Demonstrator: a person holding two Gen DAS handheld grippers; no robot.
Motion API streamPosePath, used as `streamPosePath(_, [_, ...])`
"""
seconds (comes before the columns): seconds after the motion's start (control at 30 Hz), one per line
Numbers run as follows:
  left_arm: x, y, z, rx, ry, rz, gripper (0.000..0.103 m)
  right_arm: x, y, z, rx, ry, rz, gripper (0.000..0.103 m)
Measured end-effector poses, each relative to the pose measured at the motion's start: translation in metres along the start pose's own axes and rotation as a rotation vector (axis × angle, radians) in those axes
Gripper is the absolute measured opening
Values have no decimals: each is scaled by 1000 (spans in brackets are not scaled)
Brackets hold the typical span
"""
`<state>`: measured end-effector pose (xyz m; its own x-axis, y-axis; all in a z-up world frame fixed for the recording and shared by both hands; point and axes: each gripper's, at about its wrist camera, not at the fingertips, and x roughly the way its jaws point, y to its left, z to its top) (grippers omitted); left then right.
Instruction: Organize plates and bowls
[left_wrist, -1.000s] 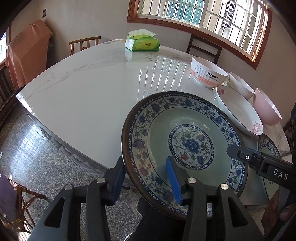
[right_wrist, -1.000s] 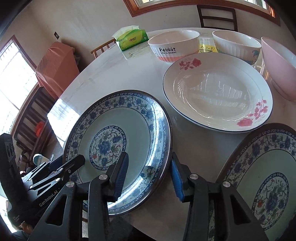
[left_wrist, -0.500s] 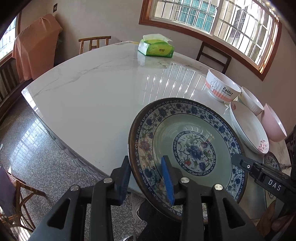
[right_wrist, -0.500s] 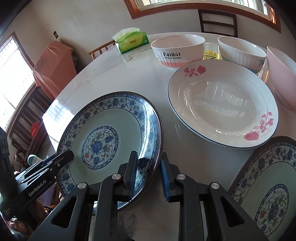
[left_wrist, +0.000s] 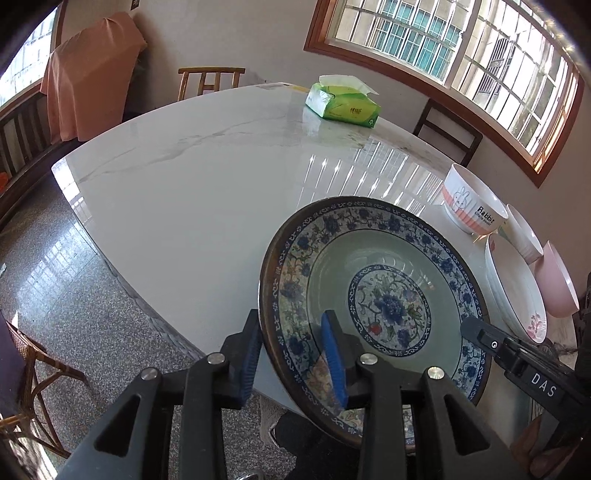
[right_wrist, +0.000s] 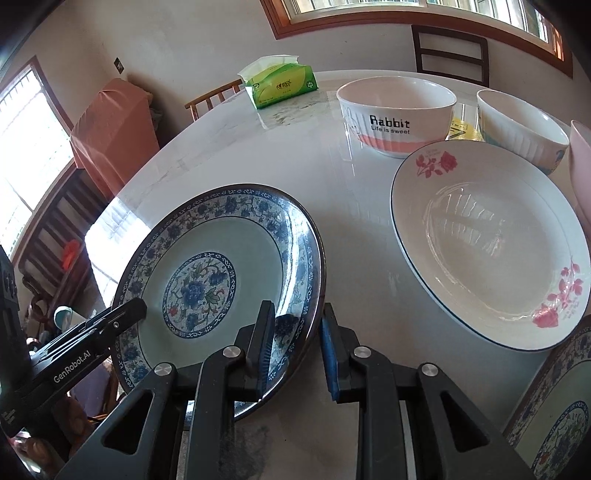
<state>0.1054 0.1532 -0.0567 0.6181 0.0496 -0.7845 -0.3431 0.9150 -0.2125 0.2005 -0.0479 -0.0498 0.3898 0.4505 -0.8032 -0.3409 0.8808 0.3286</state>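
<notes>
Together the left gripper and right gripper pinch opposite rims of the blue flowered plate, fingers pressed on it, tilted above the table edge beside the white rose plate.

Bright window daylight, tabletop glare

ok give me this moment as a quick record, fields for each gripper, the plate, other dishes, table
left gripper: clamped on near rim of blue floral plate
right gripper: clamped on the same plate's opposite rim
plate: tilted, partly over the table edge
other dishes: rose plate, Rabbit bowl, ribbed white bowl, pink bowl
table: white marble, tissue pack at far side
</notes>
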Motion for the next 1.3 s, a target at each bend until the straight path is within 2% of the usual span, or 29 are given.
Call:
streamPosePath(0.03, [0, -1, 0, 4, 4, -4, 44, -1, 0, -1, 2, 0, 0, 25])
streamPosePath(0.13, [-5, 2, -1, -20, 13, -7, 58, -11, -2, -6, 15, -19, 19, 29])
streamPosePath(0.2, [-17, 8, -4, -59, -31, -32, 58, -29, -6, -12, 27, -65, 32, 34])
streamPosePath(0.3, [-43, 19, -17, -95, -116, -140, 59, -65, -18, -29, 44, -134, 63, 40])
streamPosePath(0.37, [-61, 18, -28, -62, -162, -229, 59, -92, -33, -44, 81, -172, 81, 48])
streamPosePath(0.4, [-68, 12, -33, -25, -155, -251, 59, -106, -43, -52, 103, -191, 85, 50])
streamPosePath(0.53, [-81, -36, -47, 159, -35, -379, 59, -161, -89, -86, 178, -248, 2, 54])
streamPosePath(0.6, [-83, -64, -53, 233, -39, -368, 59, -183, -115, -102, 212, -247, -54, 63])
streamPosePath(0.67, [-79, -89, -58, 266, -25, -396, 59, -202, -141, -117, 256, -275, -117, 63])
streamPosePath(0.73, [-69, -111, -60, 273, 42, -478, 59, -213, -167, -129, 301, -273, -154, 65])
streamPosePath(0.77, [-64, -122, -62, 279, 60, -490, 59, -215, -178, -134, 324, -269, -155, 65])
streamPosePath(1.0, [-28, -182, -72, 308, 228, -519, 59, -206, -216, -150, 391, -264, -79, 65])
streamPosePath(1.17, [-13, -205, -77, 304, 288, -515, 59, -190, -231, -146, 417, -256, 11, 64])
streamPosePath(1.3, [2, -212, -80, 268, 351, -531, 58, -180, -237, -139, 420, -246, 76, 59])
